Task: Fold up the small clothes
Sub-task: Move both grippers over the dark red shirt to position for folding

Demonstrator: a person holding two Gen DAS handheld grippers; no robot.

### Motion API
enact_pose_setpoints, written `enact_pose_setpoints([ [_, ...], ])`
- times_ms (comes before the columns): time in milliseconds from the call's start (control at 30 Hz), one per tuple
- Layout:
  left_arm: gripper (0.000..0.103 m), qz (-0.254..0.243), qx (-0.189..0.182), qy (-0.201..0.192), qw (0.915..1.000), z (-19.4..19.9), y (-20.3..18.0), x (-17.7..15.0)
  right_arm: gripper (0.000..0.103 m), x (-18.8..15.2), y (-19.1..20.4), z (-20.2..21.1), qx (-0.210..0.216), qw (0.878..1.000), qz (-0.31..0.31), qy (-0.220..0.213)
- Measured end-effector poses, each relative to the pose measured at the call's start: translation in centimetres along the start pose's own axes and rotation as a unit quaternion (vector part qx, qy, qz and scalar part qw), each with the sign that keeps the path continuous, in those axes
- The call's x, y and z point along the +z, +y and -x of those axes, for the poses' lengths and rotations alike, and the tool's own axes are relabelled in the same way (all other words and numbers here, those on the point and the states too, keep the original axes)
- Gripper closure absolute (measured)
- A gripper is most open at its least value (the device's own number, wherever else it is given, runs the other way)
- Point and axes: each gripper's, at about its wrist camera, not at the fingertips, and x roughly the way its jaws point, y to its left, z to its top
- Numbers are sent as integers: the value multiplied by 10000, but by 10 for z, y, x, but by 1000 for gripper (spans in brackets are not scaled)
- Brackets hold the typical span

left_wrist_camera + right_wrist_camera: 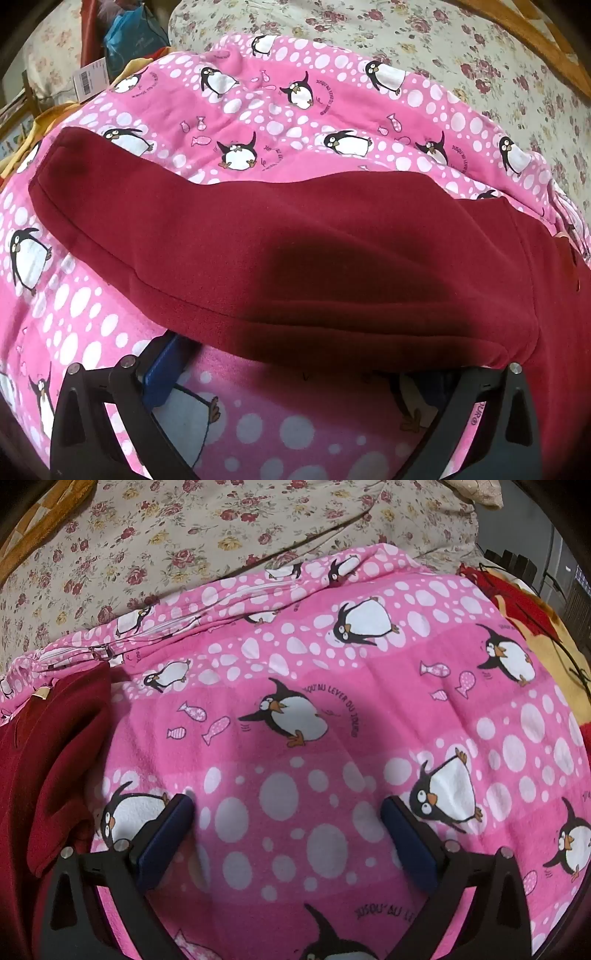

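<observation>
**Left wrist view: red garment waits, both tongs wide**

Left gripper (295,373) hangs wide open at the red garment's (295,254) near edge, gripping nothing. Right gripper (288,827), equally wide and empty, hovers over the penguin blanket (332,701), probably poised to take hold for folding.

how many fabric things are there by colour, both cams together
dark red garment: 1
pink penguin blanket: 1
floral sheet: 1
yellow and red blanket: 1
total: 4
</observation>
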Motion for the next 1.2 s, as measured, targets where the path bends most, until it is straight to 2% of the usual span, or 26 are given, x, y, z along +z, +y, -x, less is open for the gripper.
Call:
enact_pose_setpoints([
  [433,16,-11,22,5,10000,0,1,1,0,0,0,0,-1,10000,1,-2],
  [567,16,-51,97,270,9996,3,-2,1,0,0,0,0,-1,10000,1,-1],
  [700,18,-90,45,330,9994,8,-3,0,0,0,0,0,-12,10000,9,-1],
  [867,34,99,85,57,9999,38,-2,-11,0,1,-1,0,-33,10000,11,24],
  [1000,35,55,-1,-155,9999,62,-10,-16,0,5,4,13,-47,9992,-26,404],
  [1067,35,-4,-41,-327,9995,74,-14,-18,0,3,5,25,96,9994,-43,344],
  [1200,35,-53,-257,-579,9980,99,-29,-23,0,-13,23,78,490,9988,-7,-2],
])
